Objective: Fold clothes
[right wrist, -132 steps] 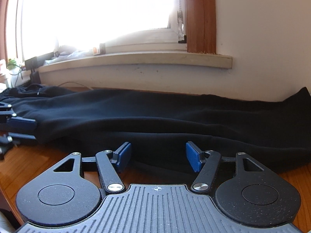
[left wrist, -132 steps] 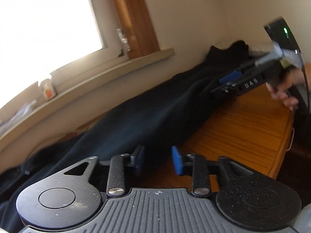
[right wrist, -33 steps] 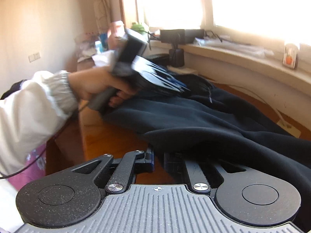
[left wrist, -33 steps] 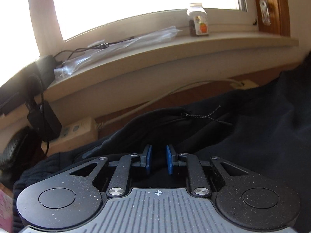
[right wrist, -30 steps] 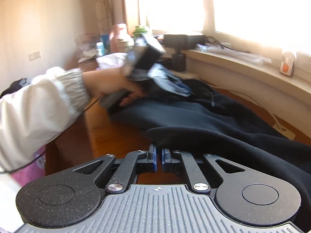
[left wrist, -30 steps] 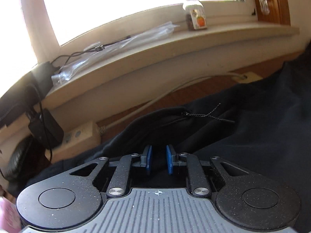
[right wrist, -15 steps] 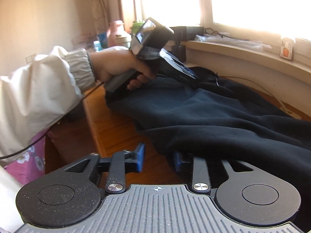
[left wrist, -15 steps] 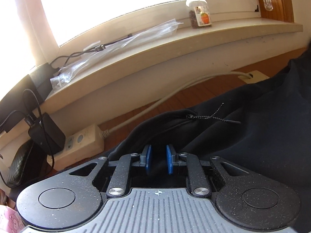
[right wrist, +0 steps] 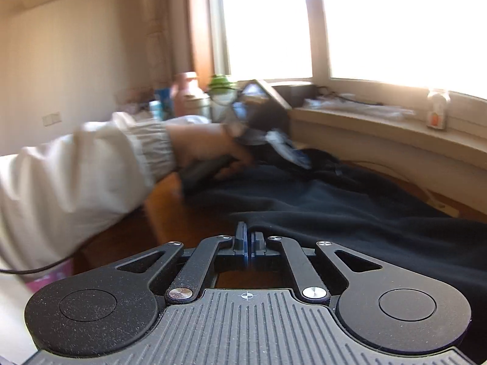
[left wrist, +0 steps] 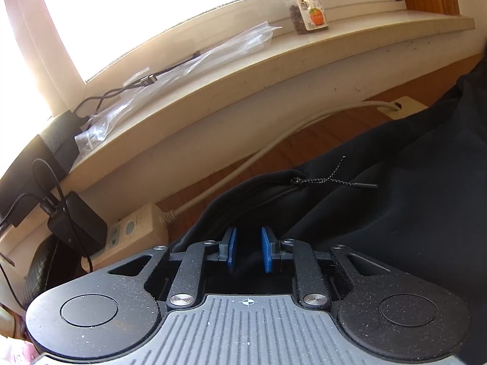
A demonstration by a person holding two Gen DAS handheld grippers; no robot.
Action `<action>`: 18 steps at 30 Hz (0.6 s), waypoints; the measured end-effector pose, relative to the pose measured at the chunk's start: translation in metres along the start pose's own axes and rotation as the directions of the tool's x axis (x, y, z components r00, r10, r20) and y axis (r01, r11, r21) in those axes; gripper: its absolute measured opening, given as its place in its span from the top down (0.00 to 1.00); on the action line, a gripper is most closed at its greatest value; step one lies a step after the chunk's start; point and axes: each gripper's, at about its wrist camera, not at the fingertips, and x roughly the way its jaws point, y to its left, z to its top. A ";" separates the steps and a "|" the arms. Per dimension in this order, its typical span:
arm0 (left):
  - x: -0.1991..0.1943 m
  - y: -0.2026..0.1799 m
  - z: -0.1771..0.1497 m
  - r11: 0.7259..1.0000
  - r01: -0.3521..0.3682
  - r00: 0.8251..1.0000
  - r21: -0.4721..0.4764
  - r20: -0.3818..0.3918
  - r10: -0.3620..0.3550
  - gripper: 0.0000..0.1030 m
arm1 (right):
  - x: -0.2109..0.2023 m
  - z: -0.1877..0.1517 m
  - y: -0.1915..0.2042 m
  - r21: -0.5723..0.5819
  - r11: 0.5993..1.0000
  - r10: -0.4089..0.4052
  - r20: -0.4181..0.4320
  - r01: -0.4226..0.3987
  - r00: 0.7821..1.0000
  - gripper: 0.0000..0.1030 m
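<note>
Each hand-held gripper is matte black: a ribbed grey plate at the rear, round discs either side of it, silver screws on the linkage arms, and blue pads (left wrist: 265, 252) ahead of the plate. The left hand-held gripper (left wrist: 247, 251) and right hand-held gripper (right wrist: 249, 241) match. A white sleeve (right wrist: 91, 164) with a gathered cuff covers the arm, a thin black cable below it.

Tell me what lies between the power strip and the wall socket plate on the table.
A beige cable runs across bare wooden table from the power strip to the plate, skirting the black garment; left wrist view shows it.
</note>
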 end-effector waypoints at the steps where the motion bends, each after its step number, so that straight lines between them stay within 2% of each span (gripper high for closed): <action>1: 0.001 0.000 0.000 1.000 -0.004 1.000 -0.001 0.001 0.004 0.80 | -0.002 0.001 0.007 -0.021 1.000 0.000 -0.012 0.000 1.000 0.97; 5: 0.003 0.001 -0.001 1.000 -0.007 1.000 -0.007 0.007 0.007 0.80 | -0.003 -0.007 0.018 -0.054 0.998 0.002 -0.077 -0.007 0.997 0.97; 9: 0.002 0.003 -0.003 1.000 0.004 1.000 -0.018 0.016 -0.004 0.80 | 0.002 -0.027 0.023 -0.069 0.997 -0.048 -0.119 0.040 0.992 0.95; 10: 0.002 0.003 -0.003 1.000 0.006 1.000 -0.018 0.017 -0.005 0.80 | 0.003 -0.032 0.023 -0.080 0.995 -0.069 -0.116 0.060 0.991 0.91; 11: 0.002 0.003 -0.004 1.000 0.005 1.000 -0.018 0.018 -0.004 0.80 | 0.003 -0.036 0.023 -0.095 0.992 -0.092 -0.115 0.082 0.989 0.79; 13: 0.003 0.002 -0.004 1.000 0.000 1.000 -0.016 0.019 0.000 0.81 | 0.005 -0.044 0.022 -0.120 0.986 -0.129 -0.110 0.116 0.985 0.61; 18: 0.002 0.000 -0.005 1.000 -0.007 1.000 -0.014 0.025 0.007 0.81 | 0.016 -0.052 0.014 -0.151 0.978 -0.156 -0.096 0.140 0.983 0.60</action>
